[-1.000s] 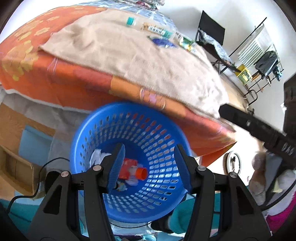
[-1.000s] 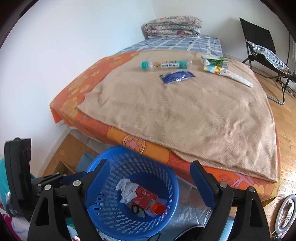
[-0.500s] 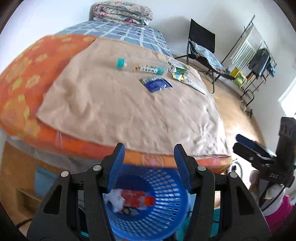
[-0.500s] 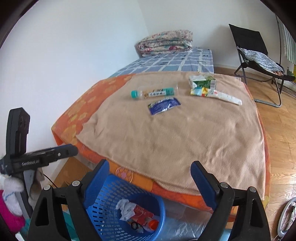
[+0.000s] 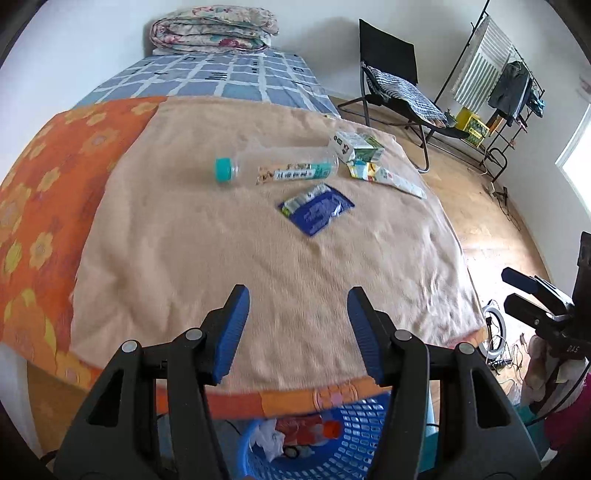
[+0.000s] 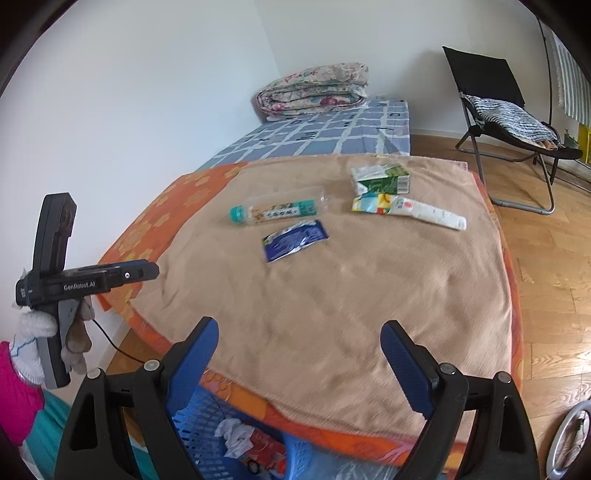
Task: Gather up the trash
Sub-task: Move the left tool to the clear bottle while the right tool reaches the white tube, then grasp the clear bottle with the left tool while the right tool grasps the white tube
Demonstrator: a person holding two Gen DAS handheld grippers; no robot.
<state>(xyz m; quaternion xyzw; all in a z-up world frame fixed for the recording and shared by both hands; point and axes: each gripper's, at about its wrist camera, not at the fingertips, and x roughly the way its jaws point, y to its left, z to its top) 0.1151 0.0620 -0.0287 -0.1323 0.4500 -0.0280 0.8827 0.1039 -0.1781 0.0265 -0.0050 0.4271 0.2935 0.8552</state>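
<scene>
Four pieces of trash lie on the beige blanket (image 5: 258, 266) that covers the bed (image 5: 33, 206). They are a clear plastic bottle (image 5: 275, 170) with a teal cap, lying on its side, a blue sachet (image 5: 317, 208) just in front of it, a green and white carton (image 5: 356, 147) at the bottle's base end, and a white tube (image 5: 388, 178) just beside the carton. All four are in the far half of the blanket, well apart from both grippers.

The left gripper (image 5: 297, 330) hangs above the near edge of the bed; its blue fingers (image 5: 232, 328) are spread apart and nothing is between them. The right gripper (image 6: 297, 367) is also above the near edge, with its fingers (image 6: 404, 369) spread wider, and they too are empty. In the right wrist view the left gripper appears from the side, held by a hand in a white glove (image 6: 31, 339) with a pink sleeve (image 6: 16, 398).

Below the bed edge stands a blue basket (image 5: 354, 432) with holes in its wall. Inside it lie crumpled white paper (image 6: 234, 435) and a red package (image 5: 306, 428) with an orange cap.

A folded quilt (image 5: 214, 27) rests at the far end of the bed, and a black chair (image 6: 495, 110) stands on the wooden floor.
</scene>
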